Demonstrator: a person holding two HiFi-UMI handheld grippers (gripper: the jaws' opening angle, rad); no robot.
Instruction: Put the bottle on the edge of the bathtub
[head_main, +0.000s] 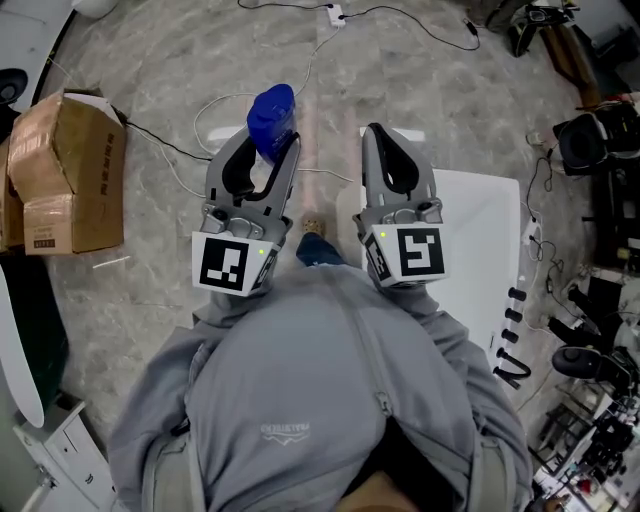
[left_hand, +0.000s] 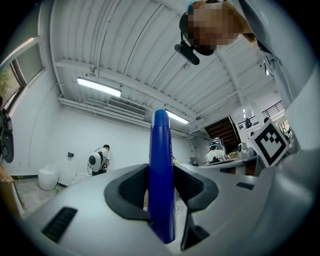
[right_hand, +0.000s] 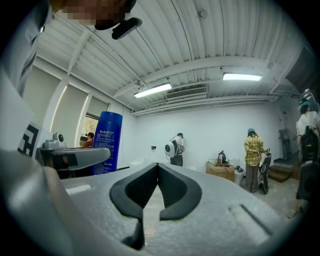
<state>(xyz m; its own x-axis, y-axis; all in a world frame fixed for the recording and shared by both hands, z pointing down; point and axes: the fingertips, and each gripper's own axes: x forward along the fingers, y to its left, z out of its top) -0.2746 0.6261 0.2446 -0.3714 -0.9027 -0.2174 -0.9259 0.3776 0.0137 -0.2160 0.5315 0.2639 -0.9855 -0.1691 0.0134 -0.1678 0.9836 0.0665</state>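
Note:
A blue bottle (head_main: 270, 118) stands upright between the jaws of my left gripper (head_main: 268, 150), which is shut on it over the floor. In the left gripper view the bottle (left_hand: 161, 165) fills the gap between the dark pads (left_hand: 131, 192) and rises above them. My right gripper (head_main: 378, 135) is beside it to the right, shut, with nothing held. Its pads (right_hand: 172, 192) meet at the tips in the right gripper view, where the bottle (right_hand: 106, 142) shows at the left. No bathtub is recognisable in any view.
A cardboard box (head_main: 65, 170) sits on the marbled floor at the left. White cables (head_main: 215, 105) run across the floor ahead. A white flat slab (head_main: 480, 250) lies below the right gripper. Dark equipment (head_main: 595, 140) crowds the right edge. People (right_hand: 254, 157) stand across the room.

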